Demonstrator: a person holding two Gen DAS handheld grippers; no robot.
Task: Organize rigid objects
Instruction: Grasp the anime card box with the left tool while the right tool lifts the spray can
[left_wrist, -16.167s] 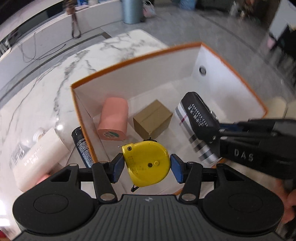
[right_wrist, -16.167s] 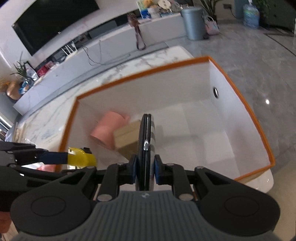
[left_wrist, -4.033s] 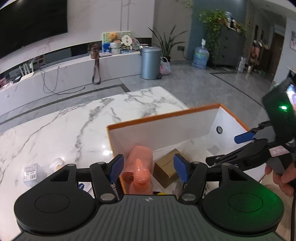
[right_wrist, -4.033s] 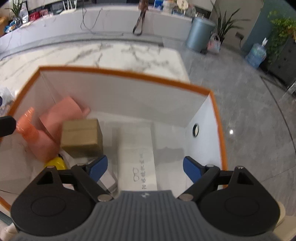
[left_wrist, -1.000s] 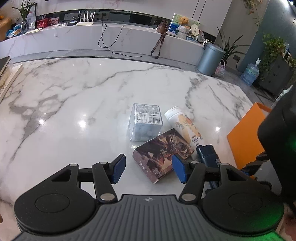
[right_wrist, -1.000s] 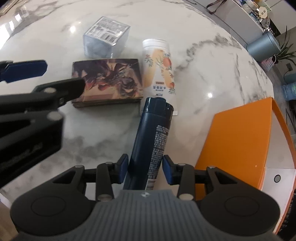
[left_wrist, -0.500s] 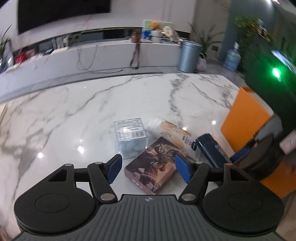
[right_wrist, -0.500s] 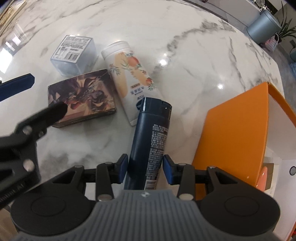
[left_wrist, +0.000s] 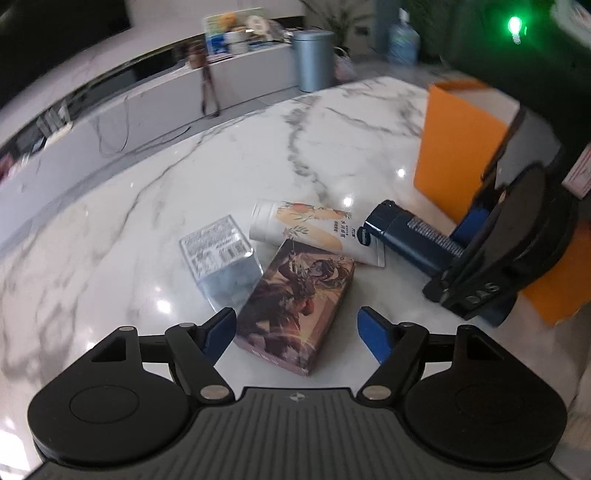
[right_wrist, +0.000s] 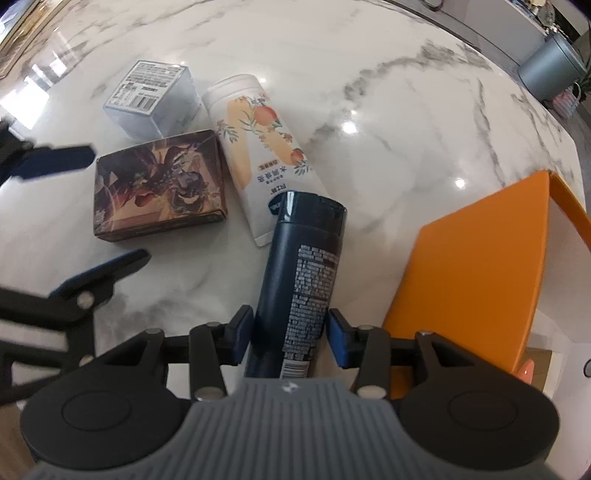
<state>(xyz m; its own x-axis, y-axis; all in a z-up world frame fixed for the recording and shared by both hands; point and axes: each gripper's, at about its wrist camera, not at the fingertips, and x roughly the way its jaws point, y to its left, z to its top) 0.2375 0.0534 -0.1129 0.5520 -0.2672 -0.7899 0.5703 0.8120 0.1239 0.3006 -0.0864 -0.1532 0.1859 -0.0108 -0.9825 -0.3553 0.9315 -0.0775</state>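
My right gripper (right_wrist: 291, 336) is shut on a dark blue bottle (right_wrist: 303, 273) that lies on the marble table beside the orange box (right_wrist: 476, 266); the bottle also shows in the left wrist view (left_wrist: 410, 240). My left gripper (left_wrist: 297, 334) is open and empty, its fingers on either side of the near end of a brown illustrated card box (left_wrist: 299, 306), which also shows in the right wrist view (right_wrist: 159, 184). A white tube with fruit print (right_wrist: 258, 147) lies between the card box and the bottle. A clear plastic cube box (right_wrist: 151, 98) stands beyond.
The orange box (left_wrist: 458, 155) stands at the table's right end; a brown carton and something pink show inside it (right_wrist: 532, 365). Bare marble (left_wrist: 184, 166) stretches to the left and far side. The table edge curves at the far right (right_wrist: 554, 122).
My left gripper has moved closer to the card box, its open fingers now flanking the box's near end. My right gripper stays shut on the blue bottle.
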